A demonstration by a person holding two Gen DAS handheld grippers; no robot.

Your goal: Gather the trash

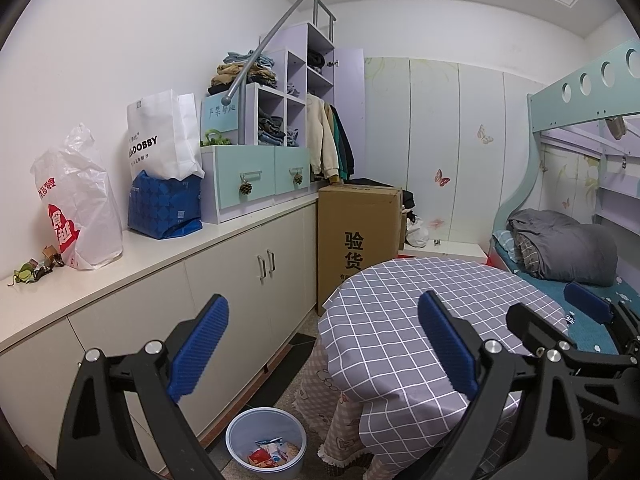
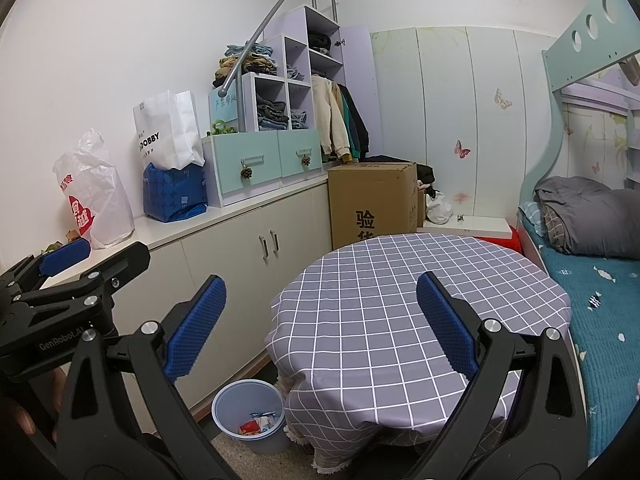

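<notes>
Flanking the table point(image 2: 400, 300) edge, both grippers' fingers point(image 2: 196, 328) apparently gape empty.

Side-by-side wrist views over checked table point(image 1: 400, 320)

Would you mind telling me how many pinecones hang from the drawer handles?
2: one pinecone on the left teal drawer, the other pinecone on the right teal drawer. None appears hidden.
</notes>
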